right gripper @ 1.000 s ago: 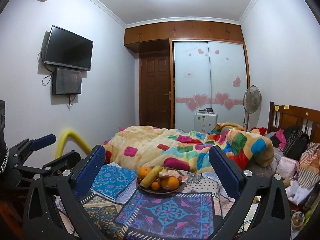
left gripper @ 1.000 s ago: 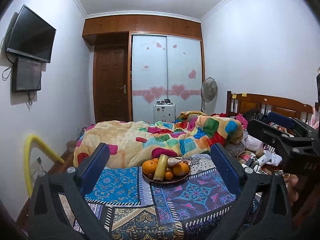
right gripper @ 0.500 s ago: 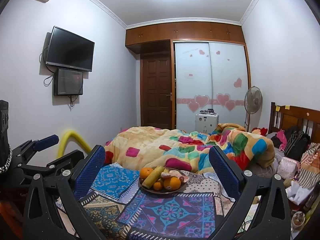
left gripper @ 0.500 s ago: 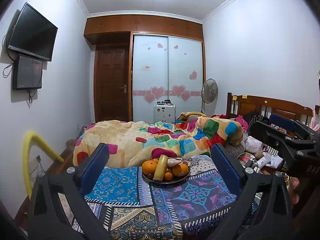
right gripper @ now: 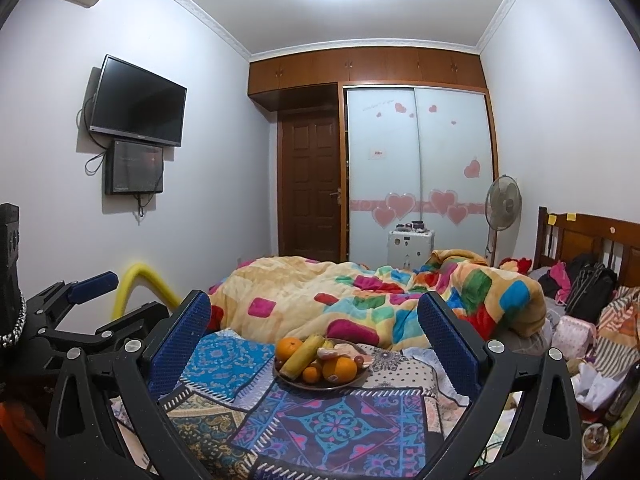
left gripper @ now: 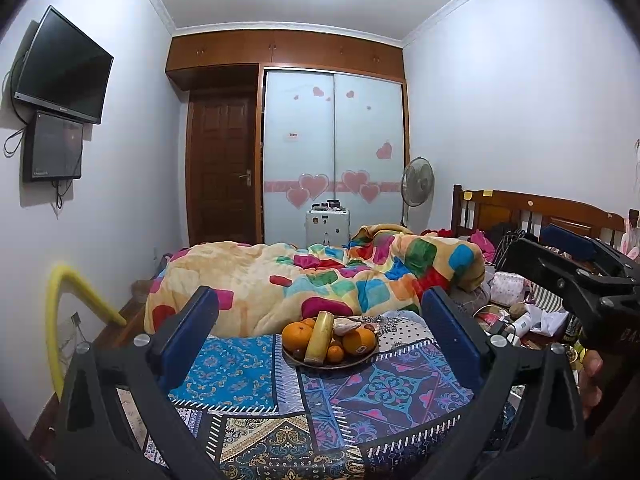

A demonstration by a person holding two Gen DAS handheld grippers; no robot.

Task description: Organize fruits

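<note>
A round dark plate (left gripper: 362, 361) (right gripper: 288, 379) of fruit sits on a patterned patchwork cloth (left gripper: 384, 392) (right gripper: 332, 420). On it lie two large oranges (left gripper: 297, 335) (right gripper: 339, 369), a yellow banana (left gripper: 320, 338) (right gripper: 301, 355), small tangerines and a pale fruit. My left gripper (left gripper: 322, 340) is open, held back from the plate with nothing between its blue pads. My right gripper (right gripper: 314, 340) is open too, likewise short of the plate. Each gripper shows at the edge of the other's view.
A bed with a colourful checked quilt (left gripper: 320, 280) lies just behind the cloth. Clutter of bags and clothes (right gripper: 580, 300) fills the right side by a wooden headboard (left gripper: 532, 216). A yellow foam tube (left gripper: 60, 320) curves at the left wall. A fan (right gripper: 502, 204) stands by the wardrobe.
Both views have shifted slightly, with the plate sitting a touch closer and lower between the fingers. Both grippers stay open and empty.
</note>
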